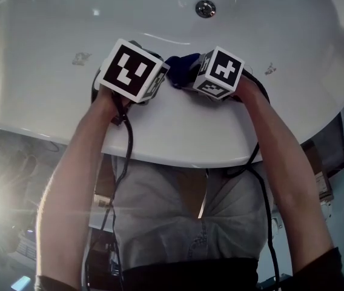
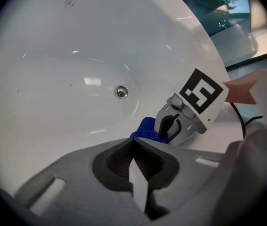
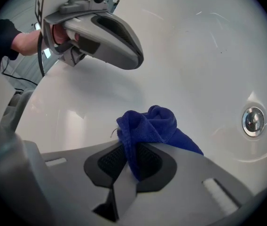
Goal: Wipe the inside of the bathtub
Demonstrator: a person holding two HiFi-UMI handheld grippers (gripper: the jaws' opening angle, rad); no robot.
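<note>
The white bathtub (image 1: 51,35) fills the upper head view, its chrome drain (image 1: 206,8) at the far side. My right gripper (image 3: 132,161) is shut on a bunched dark blue cloth (image 3: 148,126), which hangs just over the tub's inner wall near the near rim. The same cloth (image 1: 181,68) shows between the two marker cubes in the head view. My left gripper (image 2: 136,147) is shut with nothing between its jaws, close beside the right gripper (image 2: 178,121) and the cloth (image 2: 145,130). The left gripper (image 3: 98,29) appears at the upper left of the right gripper view.
The tub's broad near rim (image 1: 178,138) lies under both grippers. Small dark specks (image 1: 81,58) mark the inner wall at left, and another (image 1: 270,69) at right. Black cables (image 1: 126,156) trail from both grippers down past the person's torso. Cluttered floor lies at lower left.
</note>
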